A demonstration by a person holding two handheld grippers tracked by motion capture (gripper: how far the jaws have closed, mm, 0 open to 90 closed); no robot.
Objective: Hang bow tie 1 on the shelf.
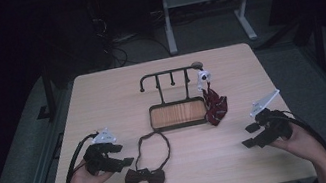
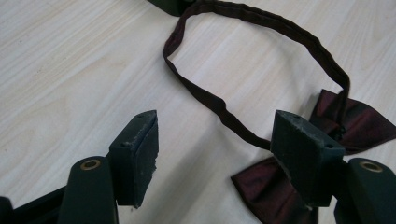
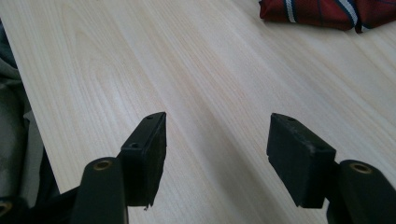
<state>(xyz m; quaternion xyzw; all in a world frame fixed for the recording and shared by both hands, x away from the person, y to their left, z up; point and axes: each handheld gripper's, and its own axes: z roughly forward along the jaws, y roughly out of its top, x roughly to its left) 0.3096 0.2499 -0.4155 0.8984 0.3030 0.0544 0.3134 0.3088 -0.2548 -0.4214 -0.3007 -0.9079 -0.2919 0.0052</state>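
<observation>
Hands holding two black two-jaw grippers are resting at the near edge of a pale wooden table point(image 1: 100, 90), seen from above. The left gripper point(image 1: 127, 161) is sitting just to the left of a dark maroon satin bow tie point(image 1: 144, 177) that is lying flat on the table, its thin neck strap point(image 1: 153, 146) looping away towards the middle. In the left gripper view, the jaws are standing wide apart and gripping nothing; the strap point(image 2: 261, 70) is curving across the bare wood ahead of them, and the bow point(image 2: 355, 123) is lying partly behind the right-hand jaw.

The right gripper point(image 1: 247, 136) is sitting well apart on the other side of the table, its jaws also standing wide and holding nothing, with bare wood between them in the right gripper view.

Beyond the bow tie, a small rack made of a wooden tray with a dark metal rim point(image 1: 178, 113) is standing at the table's centre, and its black metal rail with hooks point(image 1: 168, 76) is rising behind it. A white clip point(image 1: 203, 78) is hanging at the rail's right end, and a crumpled red striped cloth tie point(image 1: 215, 105) is lying against the tray's right side. The same red cloth point(image 3: 327, 11) is showing at the top of the right gripper view. Nothing is lying between the left gripper and the bow tie.
</observation>
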